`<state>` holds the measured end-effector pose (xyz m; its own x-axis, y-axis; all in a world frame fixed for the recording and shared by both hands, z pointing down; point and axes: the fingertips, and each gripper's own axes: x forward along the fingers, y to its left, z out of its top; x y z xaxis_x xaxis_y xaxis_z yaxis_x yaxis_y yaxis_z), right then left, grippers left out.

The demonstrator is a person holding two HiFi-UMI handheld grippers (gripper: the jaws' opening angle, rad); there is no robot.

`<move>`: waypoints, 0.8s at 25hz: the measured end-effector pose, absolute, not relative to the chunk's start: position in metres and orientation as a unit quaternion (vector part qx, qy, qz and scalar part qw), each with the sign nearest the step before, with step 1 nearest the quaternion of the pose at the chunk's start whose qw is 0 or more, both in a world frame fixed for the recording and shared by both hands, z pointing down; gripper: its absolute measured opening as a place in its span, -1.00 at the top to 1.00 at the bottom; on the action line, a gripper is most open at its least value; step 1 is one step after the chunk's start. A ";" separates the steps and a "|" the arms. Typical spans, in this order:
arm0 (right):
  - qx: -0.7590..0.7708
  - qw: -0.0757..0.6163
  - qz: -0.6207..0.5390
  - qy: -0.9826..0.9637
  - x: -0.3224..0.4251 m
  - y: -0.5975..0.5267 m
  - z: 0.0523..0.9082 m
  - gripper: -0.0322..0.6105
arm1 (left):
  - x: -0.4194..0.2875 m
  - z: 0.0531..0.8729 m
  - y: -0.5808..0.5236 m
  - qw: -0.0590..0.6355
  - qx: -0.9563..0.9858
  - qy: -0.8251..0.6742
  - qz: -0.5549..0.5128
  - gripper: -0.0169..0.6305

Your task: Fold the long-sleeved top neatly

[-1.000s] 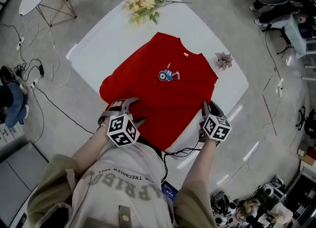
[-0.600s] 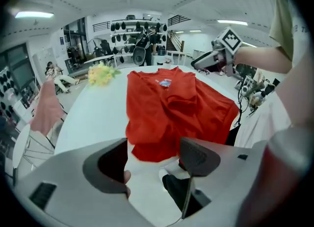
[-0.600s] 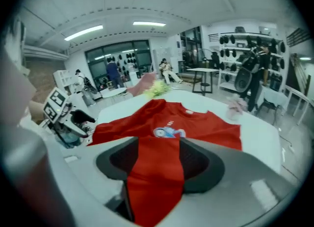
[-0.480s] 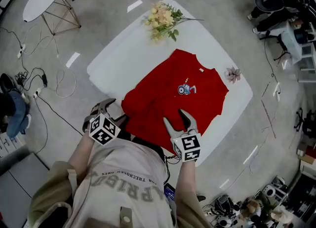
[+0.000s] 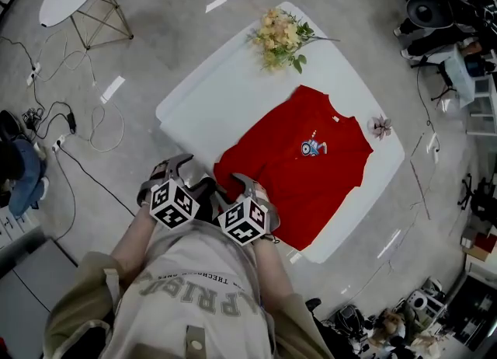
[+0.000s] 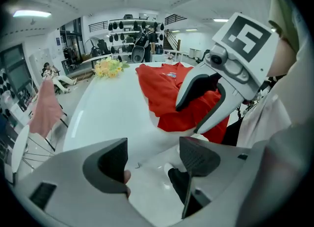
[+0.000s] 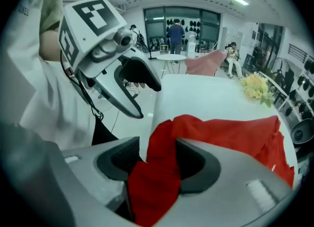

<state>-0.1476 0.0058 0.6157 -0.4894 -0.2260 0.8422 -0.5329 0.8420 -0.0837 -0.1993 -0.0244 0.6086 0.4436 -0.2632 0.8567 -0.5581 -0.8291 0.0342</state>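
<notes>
We see the red top (image 5: 307, 167) spread on the white bench (image 5: 225, 89), its near edge bunched between the jaws of the right hand-held gripper (image 7: 156, 159), which have just been opening and stand wide. Beside it, the left hand-held gripper (image 6: 153, 159) gapes empty over bare bench.

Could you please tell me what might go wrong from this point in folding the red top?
1. The right gripper has jaws that have just been opening and stand apart round a bunch of the red top; closing here may pinch several layers and crease it.
2. The left gripper, open and empty over the white table, sits close beside the right one; they could knock together.
3. The top's near corner lies by the table's edge and might slide off.
</notes>
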 end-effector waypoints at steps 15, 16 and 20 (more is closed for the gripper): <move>0.224 0.407 0.156 -0.872 -0.122 -0.017 0.556 0.85 | -0.152 0.597 -0.032 0.071 0.864 -0.173 0.467 -0.02; 0.219 0.403 0.150 -0.876 -0.118 -0.016 0.549 0.85 | -0.146 0.590 -0.032 0.061 0.869 -0.176 0.458 0.10; 0.185 0.391 0.133 -0.892 -0.100 -0.008 0.534 0.85 | -0.122 0.566 -0.026 0.038 0.881 -0.210 0.421 0.54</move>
<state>-0.1002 -0.0082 0.5341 -0.6261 -0.2272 0.7459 -0.4345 0.8960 -0.0919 -0.1220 -0.0257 0.5657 0.5567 -0.3382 0.7587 -0.4015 -0.9092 -0.1107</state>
